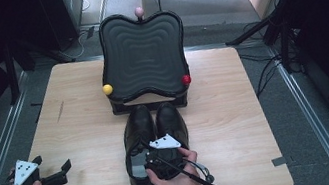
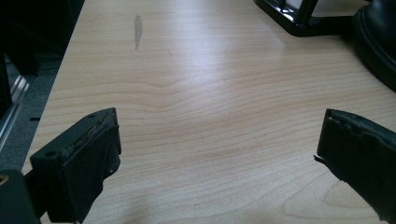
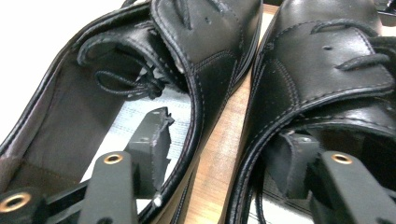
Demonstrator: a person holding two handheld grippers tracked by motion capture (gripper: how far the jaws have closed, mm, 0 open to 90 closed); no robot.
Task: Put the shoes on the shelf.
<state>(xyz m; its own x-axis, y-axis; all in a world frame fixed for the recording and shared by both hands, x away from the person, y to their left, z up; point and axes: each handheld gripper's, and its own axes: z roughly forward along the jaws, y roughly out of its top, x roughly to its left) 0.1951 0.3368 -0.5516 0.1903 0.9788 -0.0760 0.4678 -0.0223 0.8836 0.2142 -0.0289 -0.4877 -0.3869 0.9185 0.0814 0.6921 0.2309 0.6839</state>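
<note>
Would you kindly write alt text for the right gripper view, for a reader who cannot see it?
The right gripper straddles the touching inner walls of two black leather lace-up shoes, one jaw inside the left shoe and one inside the right shoe. The pads do not appear to press the leather yet. A strip of wooden table shows between the shoes.

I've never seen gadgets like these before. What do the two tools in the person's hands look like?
Each is a black handheld device. The left gripper and the right gripper each carry a grey three-cornered plate with dark dots on top. A black cable trails from each. The jaws are blocky black fingers faced with worn, frayed padding. The forearms appear bare.
</note>
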